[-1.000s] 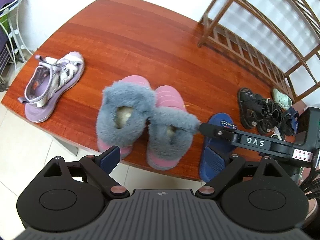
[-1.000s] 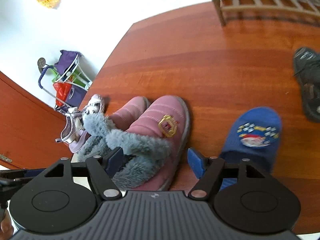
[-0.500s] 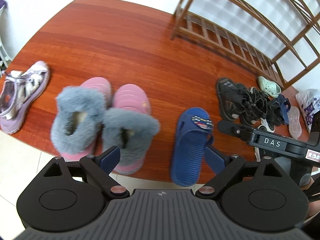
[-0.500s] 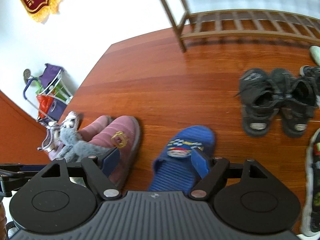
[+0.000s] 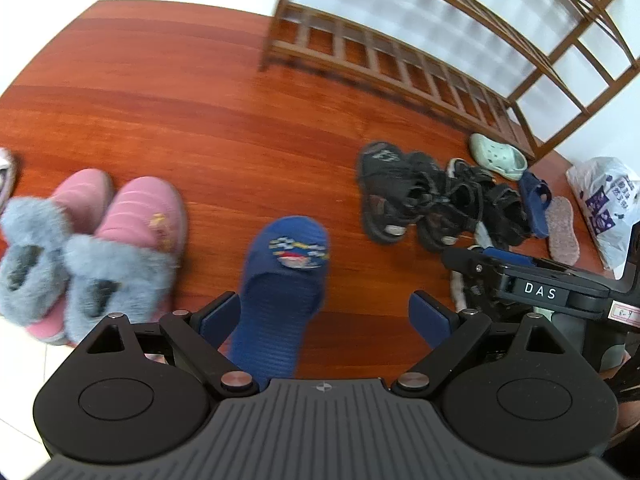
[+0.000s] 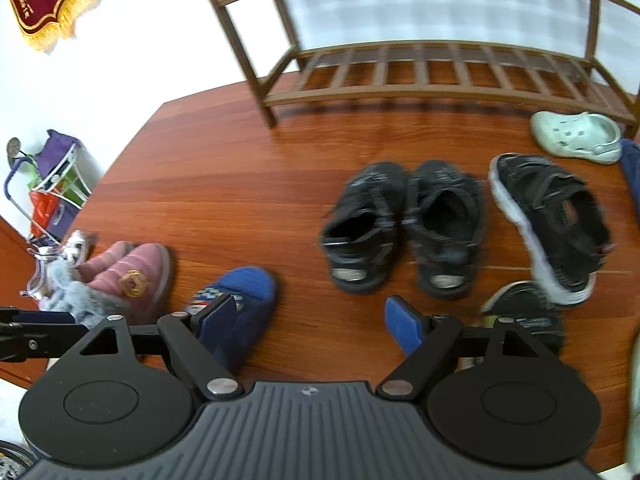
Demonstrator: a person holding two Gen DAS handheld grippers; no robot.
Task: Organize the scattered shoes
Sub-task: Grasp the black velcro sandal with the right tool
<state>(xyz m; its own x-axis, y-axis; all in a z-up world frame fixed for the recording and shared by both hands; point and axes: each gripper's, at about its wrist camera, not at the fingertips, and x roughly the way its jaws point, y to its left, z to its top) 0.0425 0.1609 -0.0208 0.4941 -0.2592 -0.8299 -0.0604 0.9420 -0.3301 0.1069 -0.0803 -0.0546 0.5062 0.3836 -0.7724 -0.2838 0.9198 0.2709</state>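
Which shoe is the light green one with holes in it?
The mint clog, lying alone beside the wooden rack's bottom shelf. The other shoes are black, blue or pink.

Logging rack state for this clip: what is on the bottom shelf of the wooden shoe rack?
The wooden shoe rack bottom shelf shows only bare slats; all shoes visible sit on the floor. Its far right end runs out of frame.

Bright, even daylight fills the room, strongest from the white wall behind the slatted brown wooden shoe rack (image 5: pixel 400 68). The glossy red-brown wooden floor (image 5: pixel 168 92) carries pale sheen ahead of both tools, with only soft shadows under the shoes. The fisheye bends straight rails into curves at the edges. Motion blur smears the black strapped sandals (image 6: pixel 404 228) and the pink slippers with grey fur cuffs (image 5: pixel 88 248).
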